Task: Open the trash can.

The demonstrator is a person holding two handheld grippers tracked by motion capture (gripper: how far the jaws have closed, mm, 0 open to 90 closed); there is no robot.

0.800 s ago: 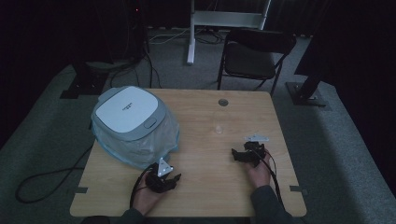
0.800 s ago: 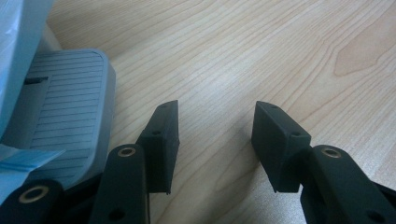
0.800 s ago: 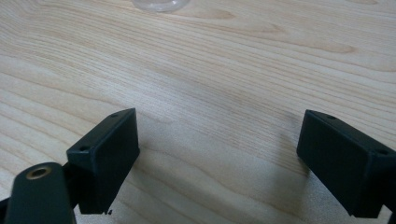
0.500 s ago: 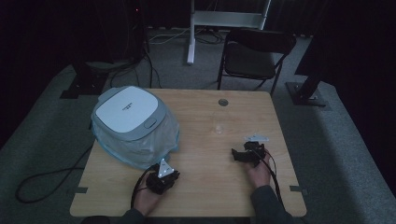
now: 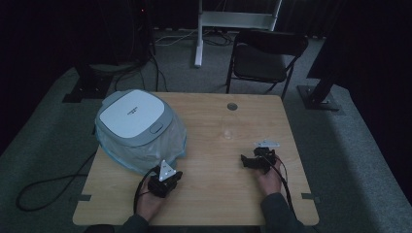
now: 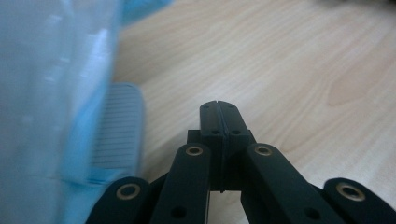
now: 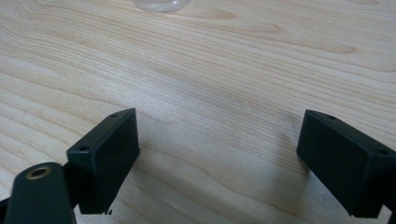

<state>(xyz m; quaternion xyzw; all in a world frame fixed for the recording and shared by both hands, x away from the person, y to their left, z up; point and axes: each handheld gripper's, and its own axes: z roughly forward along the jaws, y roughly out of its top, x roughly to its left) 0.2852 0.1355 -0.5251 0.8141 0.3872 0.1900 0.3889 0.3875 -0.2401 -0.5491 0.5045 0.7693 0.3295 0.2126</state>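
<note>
A wooden table (image 5: 209,145) is seen from the high view, dimly lit, with a grey-and-white lidded appliance (image 5: 133,119) set on its far left part, wrapped below the lid in a pale blue plastic bag (image 5: 165,148). The left gripper (image 5: 164,182) is held by the left hand (image 5: 150,204) at the near edge, just beside the bag's front corner, its grey three-cornered plate (image 5: 166,170) on top. The right gripper (image 5: 250,161) is held by the right hand (image 5: 269,179) over the table's right part, well apart from the appliance.

From above, neither pair of jaws can be read clearly. That is settled by the gripper views. In the left gripper view, the left gripper (image 6: 218,109) is shown with its jaws pressed together, tip to tip, nothing between them, over bare wood. The blue bag (image 6: 56,93) is seen blurred and very near along the left side, and a ribbed grey foot or pad (image 6: 119,126) is made out beneath it, a detail lost in the high view.

In the right gripper view, the right gripper (image 7: 217,140) is shown with its jaws spread wide, only wood grain between them. A small clear round object (image 7: 156,4) is caught at the top edge, resting on the table; what it is cannot be told. In the high view it is barely hinted at as a faint spot (image 5: 226,134) near the table's middle.

A dark folding chair (image 5: 265,58) is seen beyond the far edge.
</note>
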